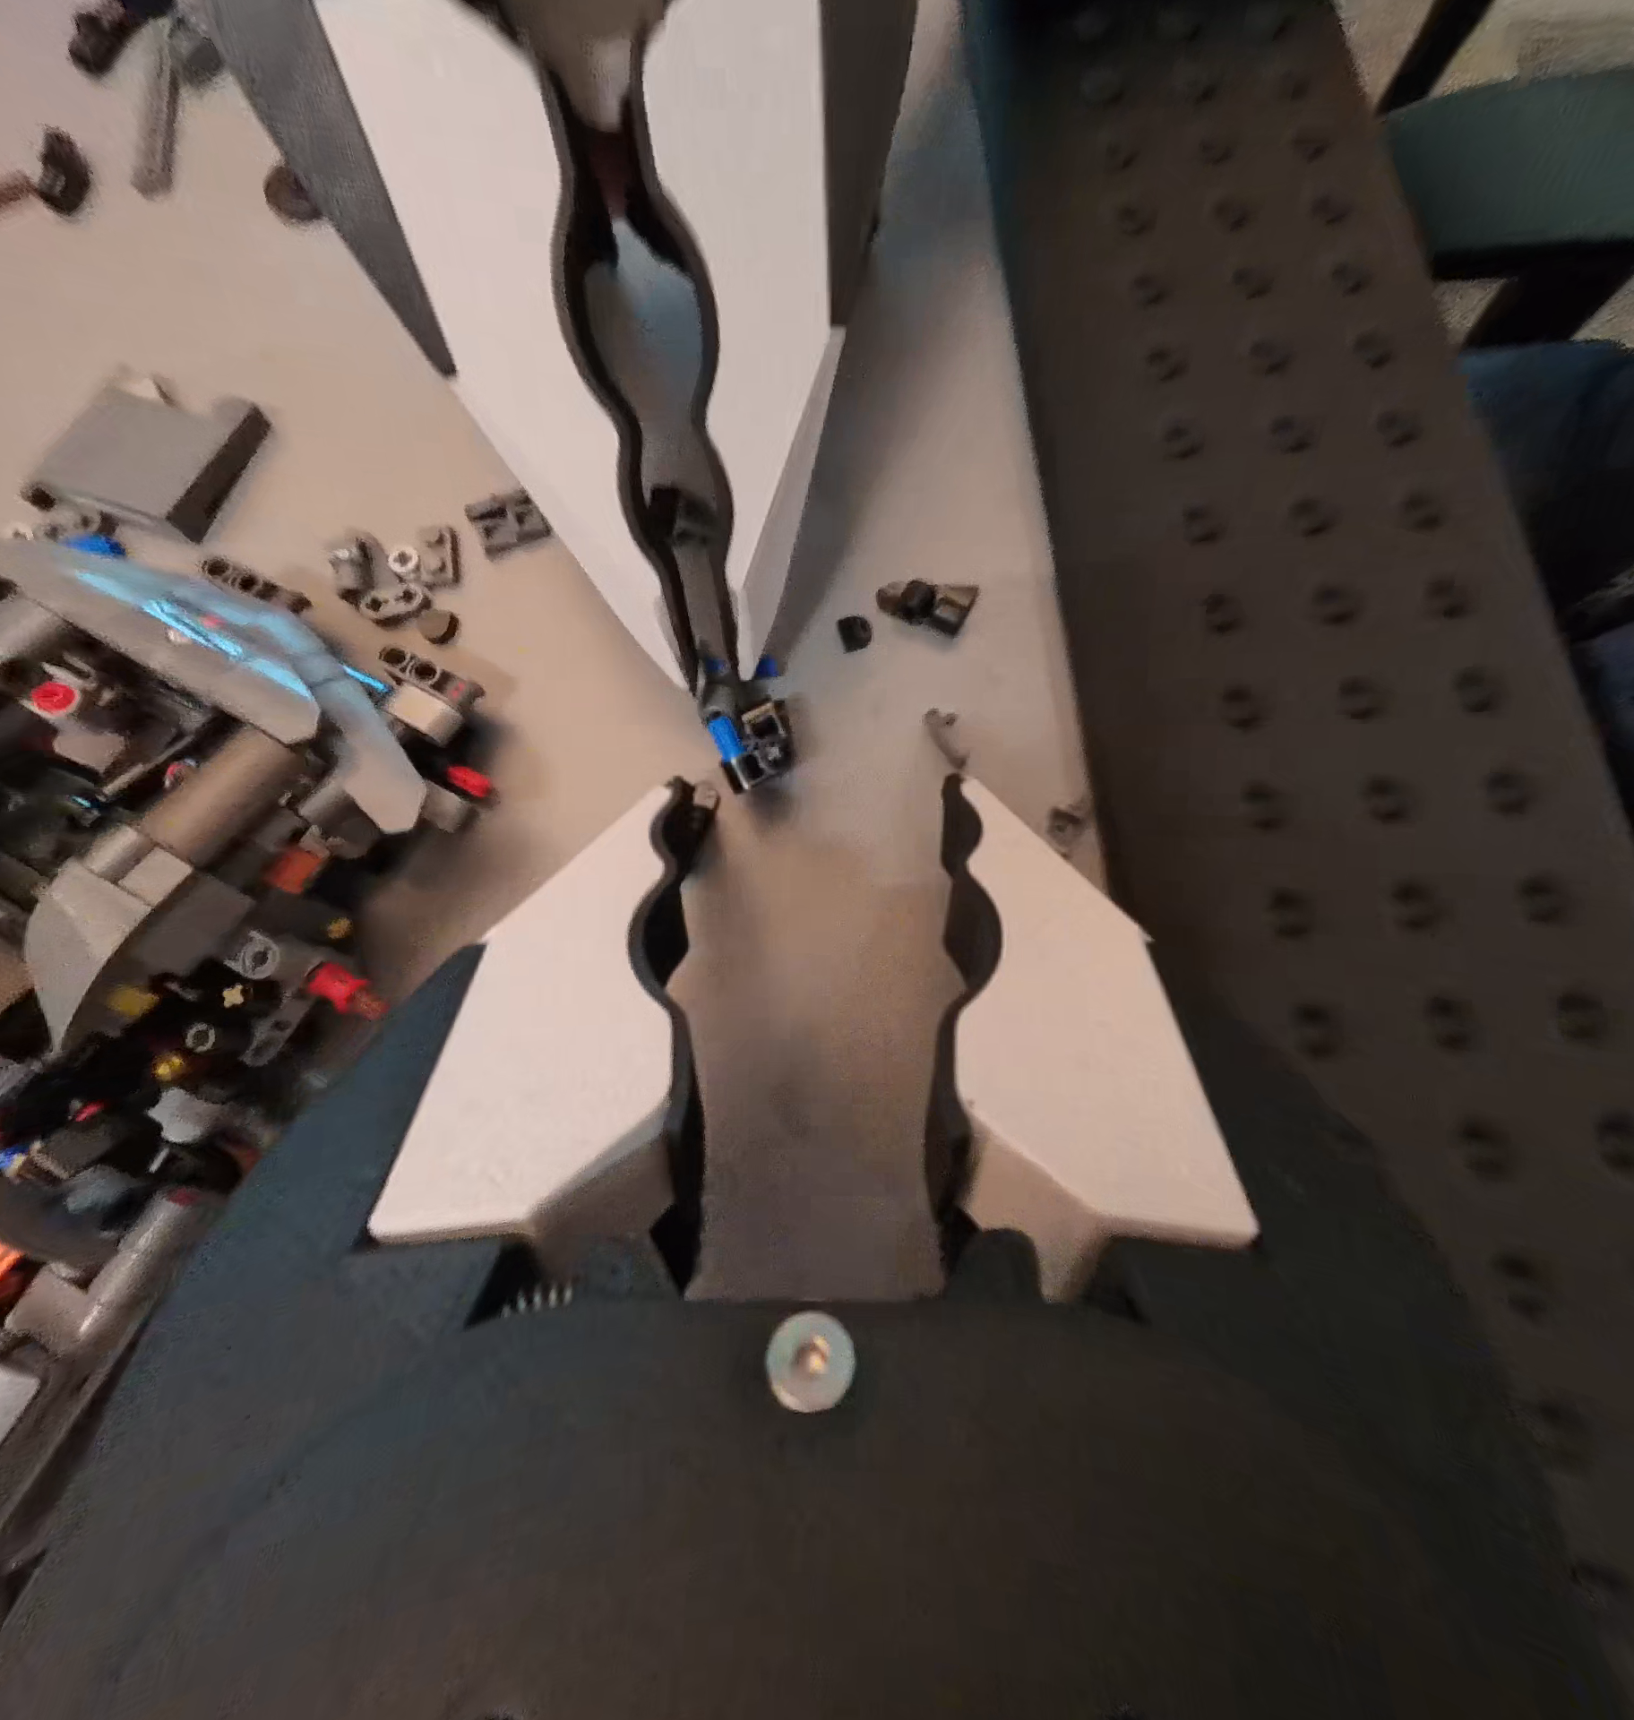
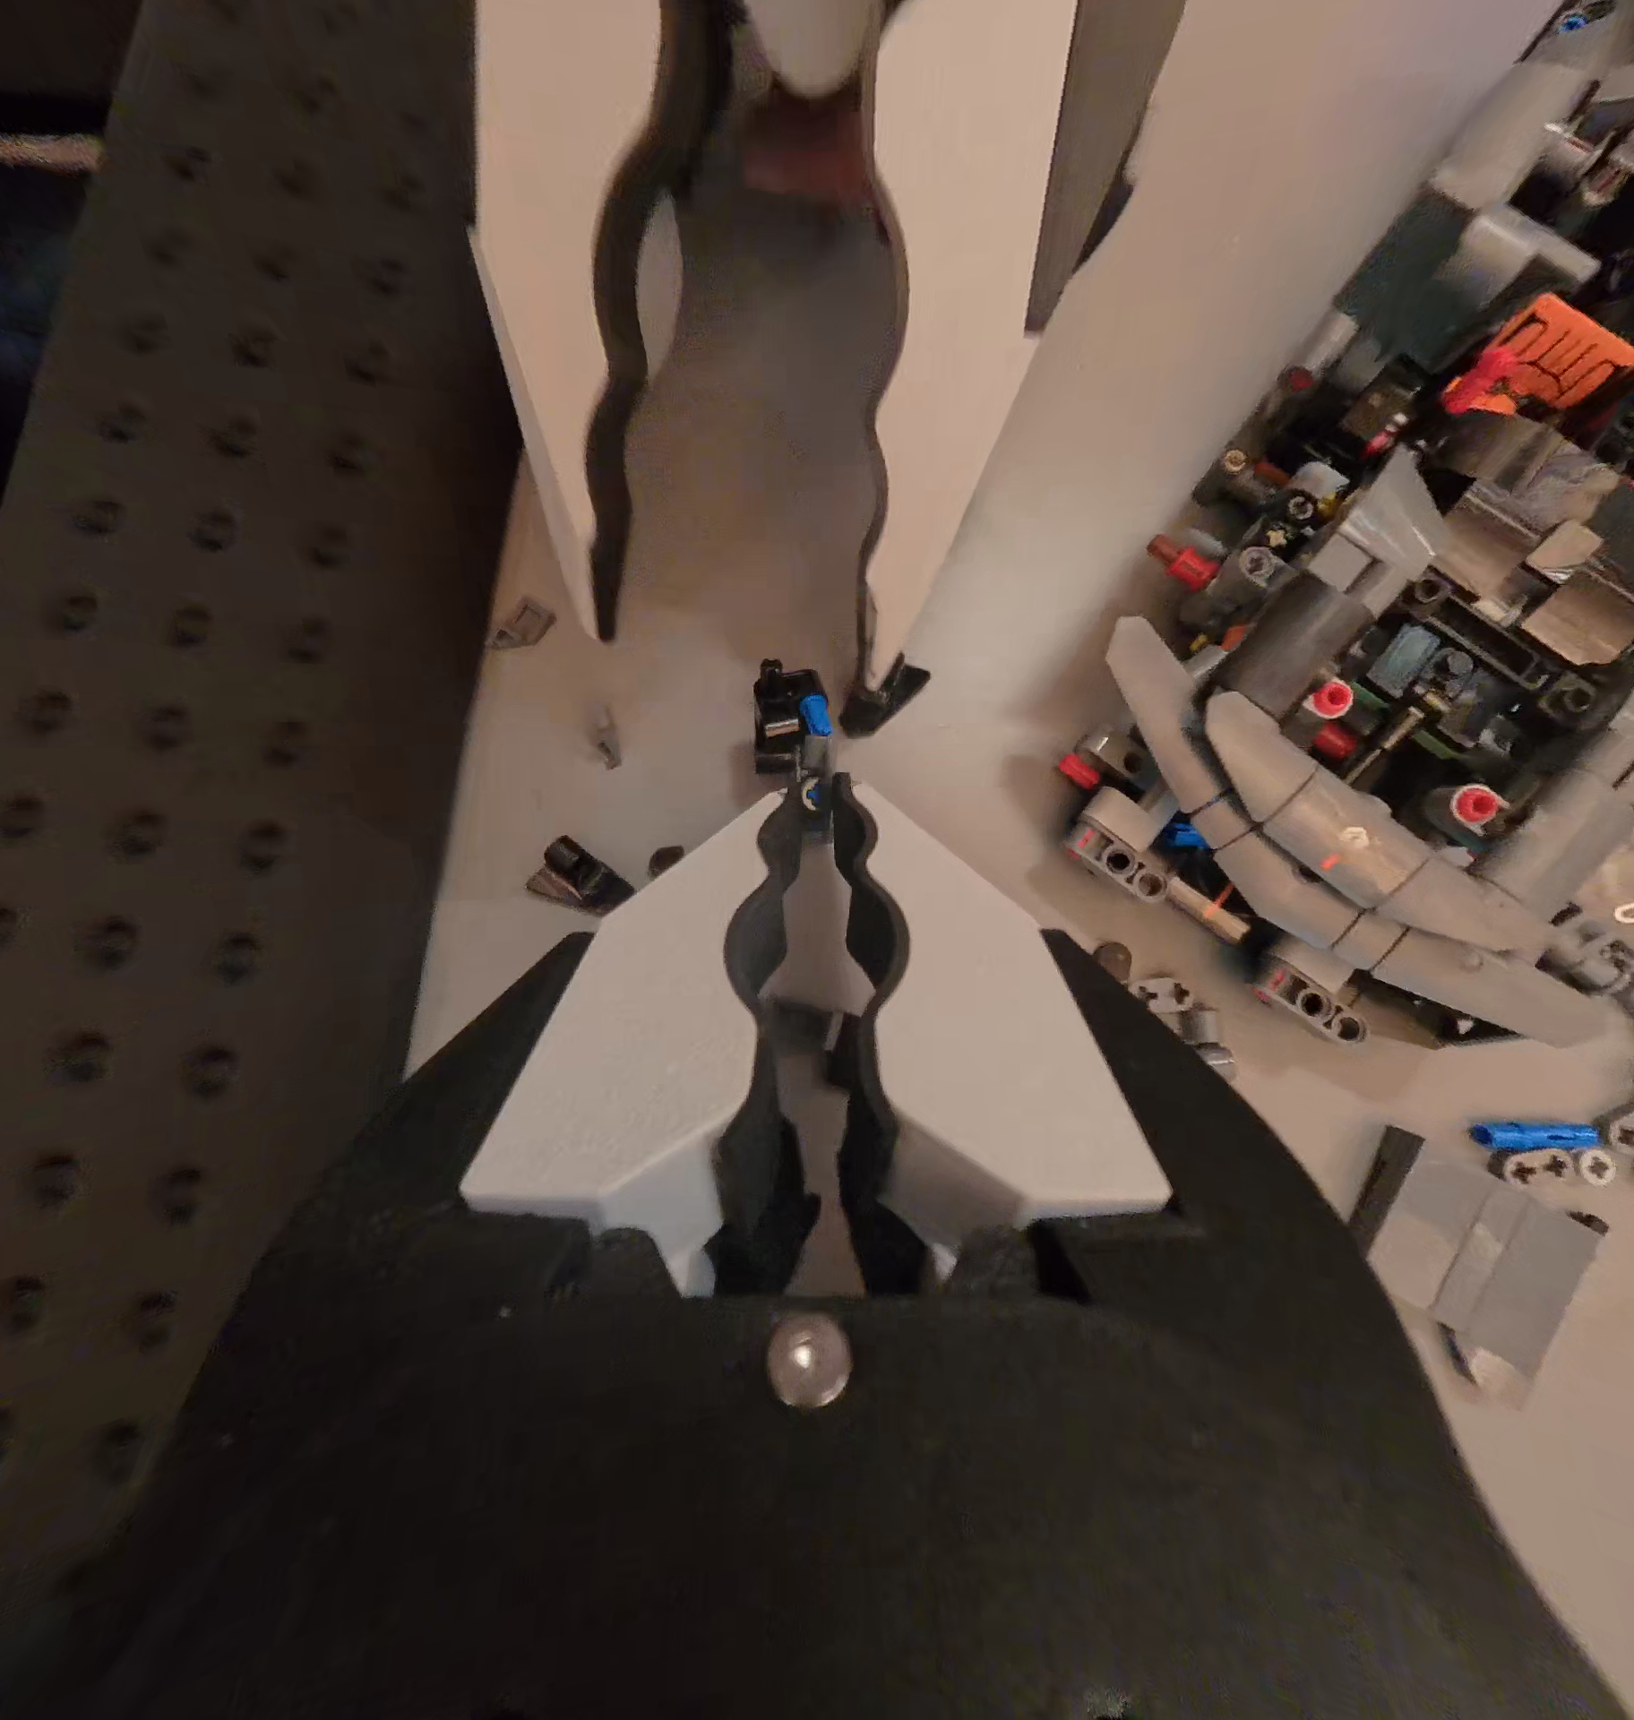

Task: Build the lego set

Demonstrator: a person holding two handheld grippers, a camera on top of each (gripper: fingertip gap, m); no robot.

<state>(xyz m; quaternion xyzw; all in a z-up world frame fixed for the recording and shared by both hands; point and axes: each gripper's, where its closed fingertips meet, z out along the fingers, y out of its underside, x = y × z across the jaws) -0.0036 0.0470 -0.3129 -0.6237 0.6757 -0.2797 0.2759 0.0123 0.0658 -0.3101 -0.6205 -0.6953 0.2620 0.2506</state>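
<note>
From the left wrist view, the large grey-and-black lego model with curved grey panels and red and blue pins (image 1: 190, 819) looks well advanced but not finished: loose grey and black lego pieces (image 1: 404, 577) lie scattered on the pale surface (image 1: 534, 745) beside it. A small black-and-blue lego sub-assembly (image 1: 748, 735) sits between the two tools, out in the open middle of the surface. The left hand-held gripper (image 1: 818, 800) hovers low with its jaws spread wide, nothing between them, tips just short of the sub-assembly. The right hand-held gripper (image 1: 725, 651) comes in opposite, pinched onto the sub-assembly's far end.

From the right wrist view, the right hand-held gripper (image 2: 818, 800) is clenched on the blue-pinned end of that sub-assembly (image 2: 790, 712), pointing forward and down. The left hand-held gripper (image 2: 739, 642) faces it, released. The model (image 2: 1409, 707) stands off towards the surface's right side, with more loose parts (image 2: 1539, 1145) nearby, so I judge plenty of building remains. A dark studded plate (image 2: 190, 651) borders the surface on the left.
</note>
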